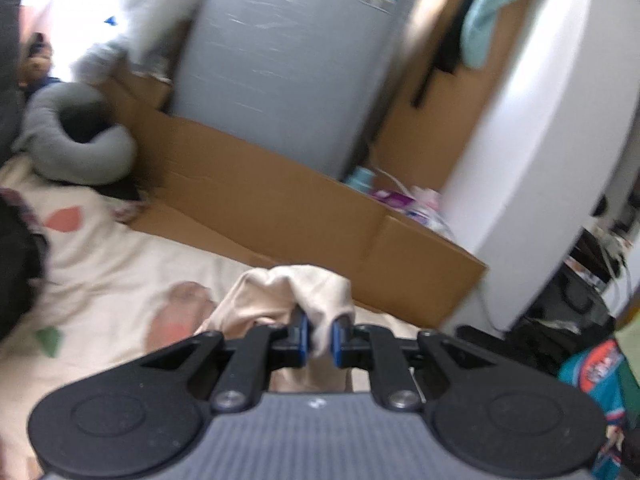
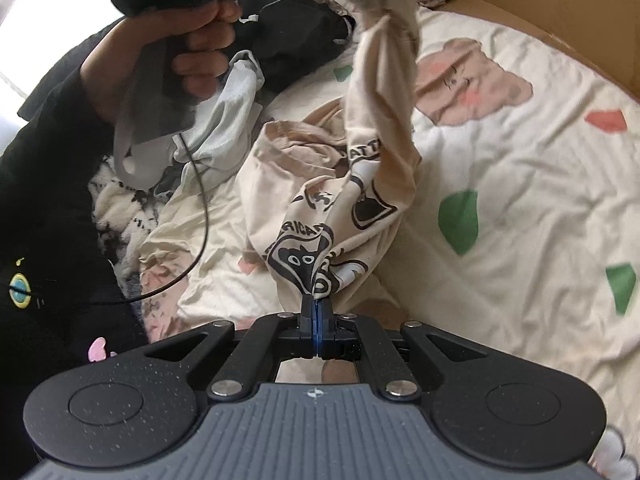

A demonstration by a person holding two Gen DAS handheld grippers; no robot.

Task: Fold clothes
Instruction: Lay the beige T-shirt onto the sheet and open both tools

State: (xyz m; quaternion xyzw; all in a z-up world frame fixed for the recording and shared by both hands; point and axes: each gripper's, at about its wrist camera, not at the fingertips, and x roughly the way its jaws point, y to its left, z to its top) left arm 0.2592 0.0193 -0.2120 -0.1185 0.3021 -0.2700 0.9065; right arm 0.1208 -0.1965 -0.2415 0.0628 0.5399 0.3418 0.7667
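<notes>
Cream cotton, thin and limp, the printed T-shirt (image 2: 360, 184) looks light and soft, likely to sag and twist unless taken at a hem or shoulder seam; it hangs stretched over the bed between both tools. On the left, the left gripper (image 1: 319, 338) pinches a bunched fold with jaws nearly closed, while the right gripper (image 2: 317, 320) has jaws fully shut on an edge by the print. Below lies a bear-patterned sheet (image 2: 520, 160), with a cardboard box (image 1: 280, 200) beyond the bed.

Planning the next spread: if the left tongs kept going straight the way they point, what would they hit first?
Probably the cardboard box lying along the bed's edge, just beyond the beige T-shirt bunched in the left tongs. Depth is unclear through the blur.
</notes>
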